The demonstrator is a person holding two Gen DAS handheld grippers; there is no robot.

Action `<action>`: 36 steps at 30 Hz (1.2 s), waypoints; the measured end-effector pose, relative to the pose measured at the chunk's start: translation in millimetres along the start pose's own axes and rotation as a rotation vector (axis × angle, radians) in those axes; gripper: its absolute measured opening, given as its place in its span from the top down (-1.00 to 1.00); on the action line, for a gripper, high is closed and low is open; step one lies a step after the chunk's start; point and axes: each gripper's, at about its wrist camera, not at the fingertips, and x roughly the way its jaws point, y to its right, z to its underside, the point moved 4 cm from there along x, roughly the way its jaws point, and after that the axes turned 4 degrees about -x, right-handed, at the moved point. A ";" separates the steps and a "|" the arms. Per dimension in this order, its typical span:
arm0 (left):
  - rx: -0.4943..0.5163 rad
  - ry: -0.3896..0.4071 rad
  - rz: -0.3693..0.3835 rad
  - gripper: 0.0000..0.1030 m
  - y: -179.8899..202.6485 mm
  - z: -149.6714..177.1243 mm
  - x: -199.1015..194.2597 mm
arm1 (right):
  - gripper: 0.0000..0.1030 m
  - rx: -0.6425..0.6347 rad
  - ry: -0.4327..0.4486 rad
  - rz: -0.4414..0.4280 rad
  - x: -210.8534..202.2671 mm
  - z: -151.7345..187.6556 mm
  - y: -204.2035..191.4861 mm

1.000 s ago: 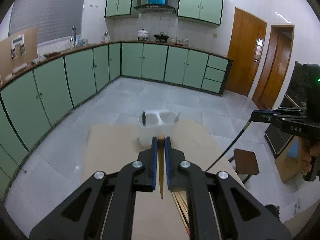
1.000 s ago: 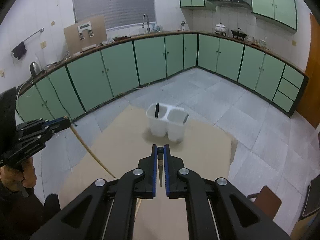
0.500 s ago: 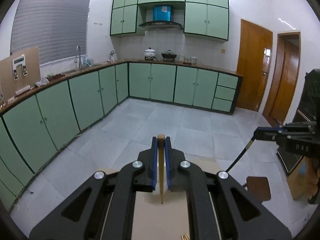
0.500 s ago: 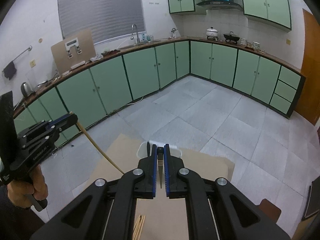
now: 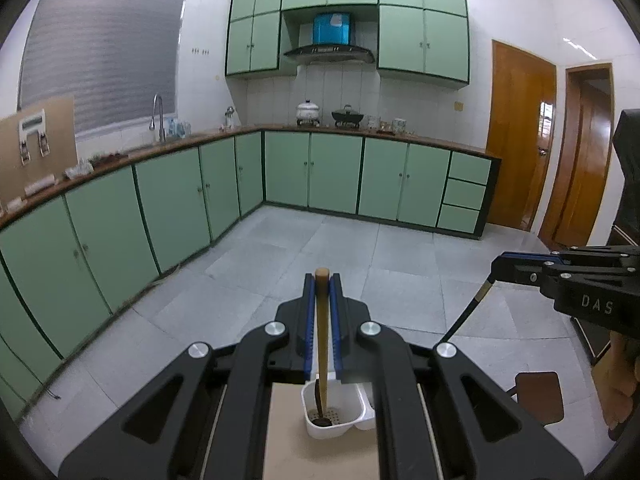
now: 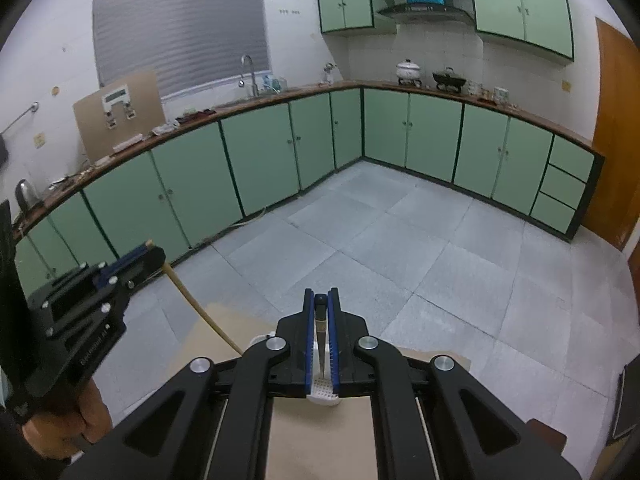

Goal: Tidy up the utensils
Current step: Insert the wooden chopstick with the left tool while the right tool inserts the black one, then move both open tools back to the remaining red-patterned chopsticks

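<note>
My left gripper (image 5: 321, 280) is shut on a wooden-handled utensil (image 5: 321, 340) that hangs straight down, its tip inside the left compartment of the white two-compartment holder (image 5: 340, 424). My right gripper (image 6: 321, 296) is shut on a black-handled knife (image 6: 321, 336), blade pointing down over the holder (image 6: 324, 392). In the left wrist view the right gripper (image 5: 500, 264) is at the right with the knife (image 5: 468, 312) slanting down. In the right wrist view the left gripper (image 6: 148, 252) is at the left with the wooden utensil (image 6: 200, 308).
The holder stands on a tan cardboard-covered table (image 5: 320, 456). A brown stool (image 5: 538, 396) is on the floor to the right. Green cabinets (image 5: 160, 208) line the far walls around a grey tiled floor (image 5: 360, 256).
Both grippers have risen and tilted up over the holder. The wooden utensil's tip now sits inside the holder's left compartment; the knife hangs right above the holder.
</note>
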 end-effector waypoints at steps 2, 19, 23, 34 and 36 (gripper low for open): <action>-0.006 -0.013 0.005 0.88 -2.8 8.2 14.6 | 0.88 0.013 -0.019 -0.001 17.3 6.0 4.9; -0.069 -0.064 -0.008 0.08 -48.9 58.7 22.5 | 0.62 0.141 -0.063 -0.045 47.4 64.3 44.2; -0.069 -0.015 -0.015 -0.23 -56.9 67.2 -29.1 | 0.61 0.111 0.018 -0.032 2.7 76.6 43.7; -0.021 -0.003 -0.021 -0.55 -28.7 226.6 -176.2 | 0.37 -0.032 0.155 0.047 -118.3 271.4 -13.3; -0.009 -0.014 -0.031 -0.56 -18.3 266.8 -198.0 | 0.37 -0.033 0.109 0.031 -124.3 331.9 -30.6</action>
